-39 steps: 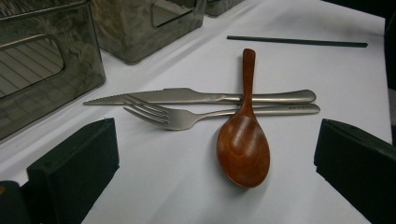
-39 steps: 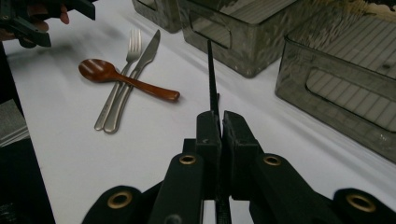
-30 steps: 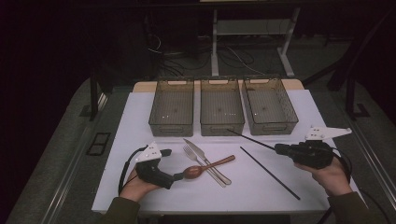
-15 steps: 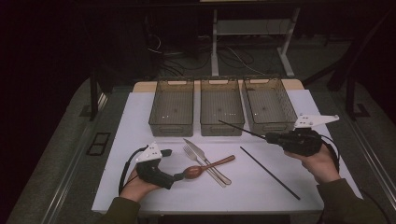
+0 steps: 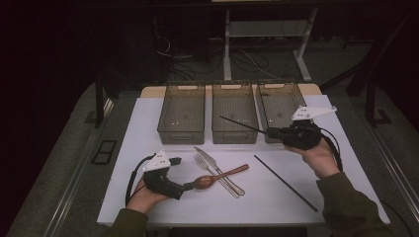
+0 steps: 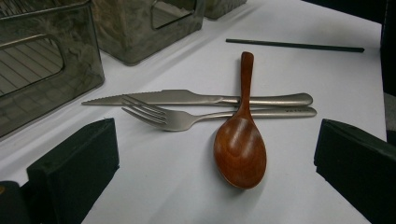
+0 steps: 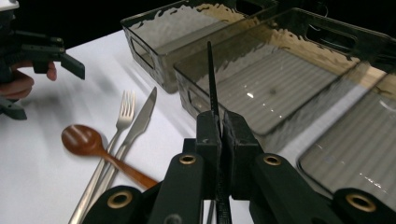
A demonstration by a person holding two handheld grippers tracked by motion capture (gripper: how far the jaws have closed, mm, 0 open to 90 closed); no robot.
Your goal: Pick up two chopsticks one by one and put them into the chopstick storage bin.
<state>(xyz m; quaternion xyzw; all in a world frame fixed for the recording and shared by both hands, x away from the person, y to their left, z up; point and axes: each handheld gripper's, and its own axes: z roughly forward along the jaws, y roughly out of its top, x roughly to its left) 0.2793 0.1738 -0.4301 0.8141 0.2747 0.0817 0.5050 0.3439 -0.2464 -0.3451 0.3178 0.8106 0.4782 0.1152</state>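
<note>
We see the biggest change at the right tool (image 5: 269, 132): vs a sec ago it is up off the surface (image 5: 148, 128) and nearer the three bins, carrying one black chopstick (image 5: 242, 125) along. It now hangs just in front of the middle bin (image 5: 234, 118), w/ the stick's free tip reaching over that bin's near wall. We judge this as the carry step of sorting cutlery: the drop isn't done, and which bin is meant we can't tell yet.

Right tool's jaws are fully closed, clamping the chopstick near one end; in the right gripper view the stick (image 7: 212, 88) stands thin, dark and straight, rising out of the pinch towards the middle bin.

Left tool (image 5: 184, 186) hasn't shifted: it sits well in front of the middle bin, jaws wide apart, nothing gripped, the wooden spoon (image 6: 240, 144) lying btw them untouched.

Second chopstick (image 5: 285, 183) lies flat, in front of the middle bin and to its right, same spot as before. Fork (image 6: 187, 116) and knife (image 6: 196, 98) lie side by side under the spoon's handle, unmoved.
</note>
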